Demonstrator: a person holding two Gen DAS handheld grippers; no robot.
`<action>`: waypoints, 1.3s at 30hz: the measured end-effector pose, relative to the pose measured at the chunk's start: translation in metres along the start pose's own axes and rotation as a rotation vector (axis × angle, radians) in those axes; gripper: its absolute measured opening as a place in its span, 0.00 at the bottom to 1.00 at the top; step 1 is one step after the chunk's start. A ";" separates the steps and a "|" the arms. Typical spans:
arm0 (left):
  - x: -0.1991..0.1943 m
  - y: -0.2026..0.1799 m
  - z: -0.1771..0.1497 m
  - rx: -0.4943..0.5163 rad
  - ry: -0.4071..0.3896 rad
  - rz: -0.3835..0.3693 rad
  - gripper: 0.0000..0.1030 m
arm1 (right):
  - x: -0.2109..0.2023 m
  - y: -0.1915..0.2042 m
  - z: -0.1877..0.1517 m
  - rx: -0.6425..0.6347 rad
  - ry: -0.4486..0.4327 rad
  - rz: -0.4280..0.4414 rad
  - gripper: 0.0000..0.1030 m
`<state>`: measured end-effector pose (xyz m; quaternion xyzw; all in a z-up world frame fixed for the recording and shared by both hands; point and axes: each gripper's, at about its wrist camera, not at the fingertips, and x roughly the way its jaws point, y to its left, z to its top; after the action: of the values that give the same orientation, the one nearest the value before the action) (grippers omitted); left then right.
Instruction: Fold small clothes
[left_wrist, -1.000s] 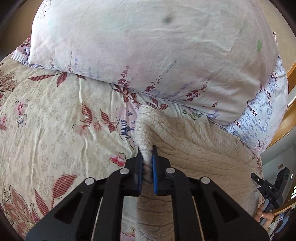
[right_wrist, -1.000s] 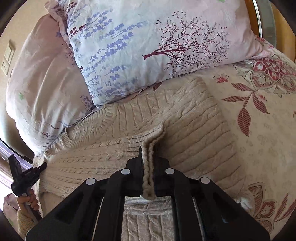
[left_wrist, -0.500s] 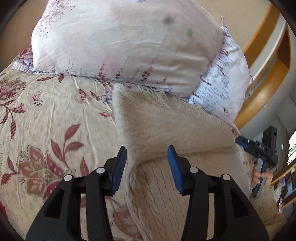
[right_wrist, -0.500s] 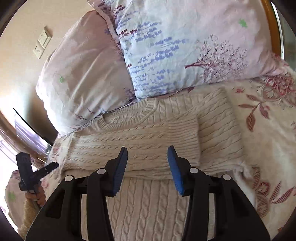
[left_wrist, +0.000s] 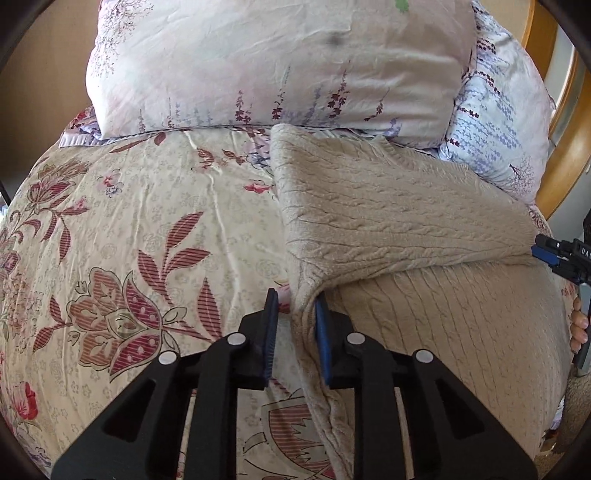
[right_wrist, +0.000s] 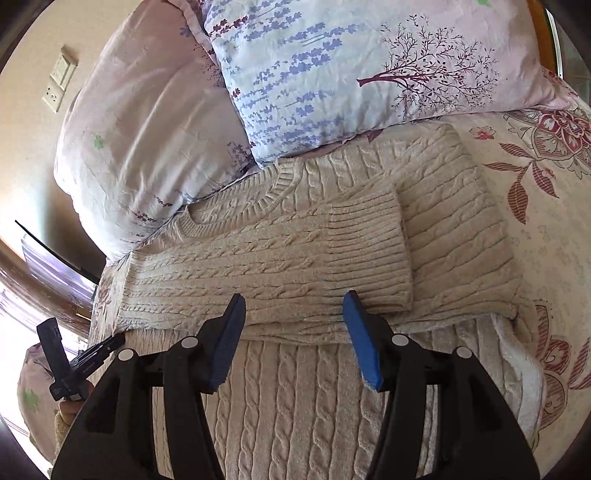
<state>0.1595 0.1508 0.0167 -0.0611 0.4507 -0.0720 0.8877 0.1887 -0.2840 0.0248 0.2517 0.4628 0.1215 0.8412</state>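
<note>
Two pillows lean at the head of the bed: a pale pink pillow (left_wrist: 273, 62) and a blue-flowered pillow (right_wrist: 354, 70) just beside it, their edges touching. Under them spreads the floral bedspread (left_wrist: 122, 229), cream with red leaves and blossoms.

The sweater (right_wrist: 295, 251), a cream cable knit, lies flat on the bedspread with its neckline close against the pillows. One sleeve (right_wrist: 280, 266) is folded across the chest, its ribbed cuff ending near the far shoulder. The lower body of the sweater runs toward me, under my right gripper.

My left gripper (left_wrist: 295, 325) sits at the sweater's side edge, where the fabric bunches into a raised fold. That fold stands between the two blue pads; the right-hand pad touches the knit, while a sliver of gap shows on the other side, so the jaws stand narrowly parted around the fold and I cannot tell whether they pinch it.

My right gripper (right_wrist: 293, 332) hangs released over the sweater's middle, its fingers spread wide with nothing between them, the tips just short of the folded sleeve's edge.

On the wall beyond the pink pillow is a light switch (right_wrist: 59, 83).
</note>
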 end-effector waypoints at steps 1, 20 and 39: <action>0.000 0.004 0.000 -0.019 -0.003 -0.003 0.19 | 0.000 0.000 0.000 -0.001 -0.001 -0.001 0.56; -0.048 0.015 -0.044 -0.123 -0.087 -0.190 0.58 | -0.093 -0.055 -0.029 0.130 -0.136 0.061 0.71; -0.076 0.002 -0.128 -0.245 -0.055 -0.429 0.48 | -0.129 -0.097 -0.129 0.177 -0.036 0.147 0.52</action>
<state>0.0123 0.1616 0.0013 -0.2644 0.4086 -0.2021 0.8499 0.0077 -0.3822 0.0080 0.3606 0.4367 0.1369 0.8127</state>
